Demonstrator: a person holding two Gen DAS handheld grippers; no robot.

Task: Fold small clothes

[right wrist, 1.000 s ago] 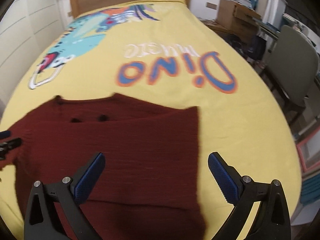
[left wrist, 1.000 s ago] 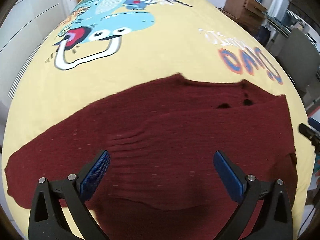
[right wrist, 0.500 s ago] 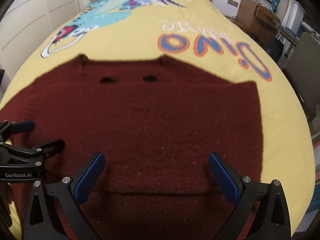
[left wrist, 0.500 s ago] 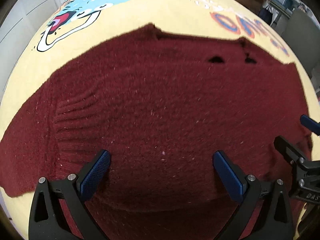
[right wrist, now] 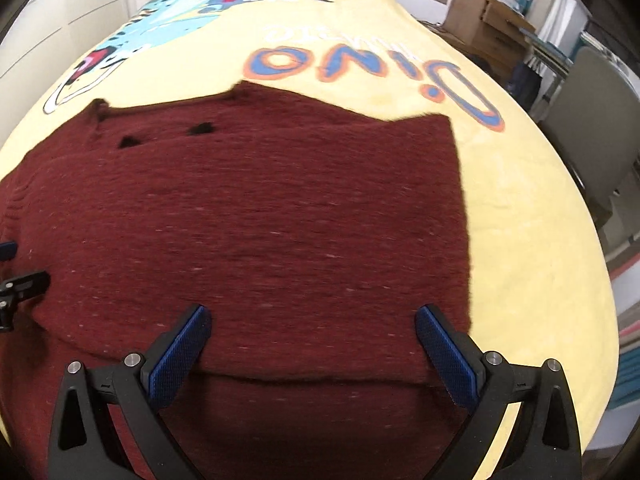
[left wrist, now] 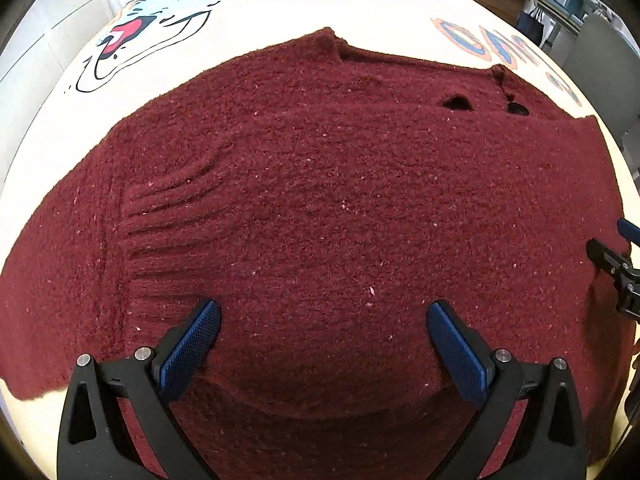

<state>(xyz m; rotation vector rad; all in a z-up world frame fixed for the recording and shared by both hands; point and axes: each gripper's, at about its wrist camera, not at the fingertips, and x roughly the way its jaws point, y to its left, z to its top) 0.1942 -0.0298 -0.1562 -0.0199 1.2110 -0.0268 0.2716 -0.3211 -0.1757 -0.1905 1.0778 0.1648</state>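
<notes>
Sweater: we see a dark red knitted sweater (left wrist: 340, 208) spread flat on the bed, neckline toward the headboard and two small dark holes below the collar.
Sleeve: on the left side, one sleeve is folded over the body, its ribbed cuff (left wrist: 168, 216) lying on the chest area; the sweater's right edge runs straight down in the right wrist view.
Fold edge: in both views we make out a raised fabric edge crossing near the fingertips, with more red knit beneath it closer to the cameras.
Bedspread: a yellow bedspread (right wrist: 532, 240) with a cartoon dinosaur and blue-and-orange lettering lies under the sweater.
Left gripper: our left gripper (left wrist: 324, 344) hovers low over the lower middle of the sweater, its blue pads (left wrist: 188, 350) spread wide and holding nothing.
Right gripper: our right gripper (right wrist: 314, 350) sits over the sweater's lower right part, fingers likewise wide apart, nothing between them.
Surroundings: a grey chair (right wrist: 592, 120) and cardboard boxes (right wrist: 484, 20) stand to the right of the bed.
</notes>
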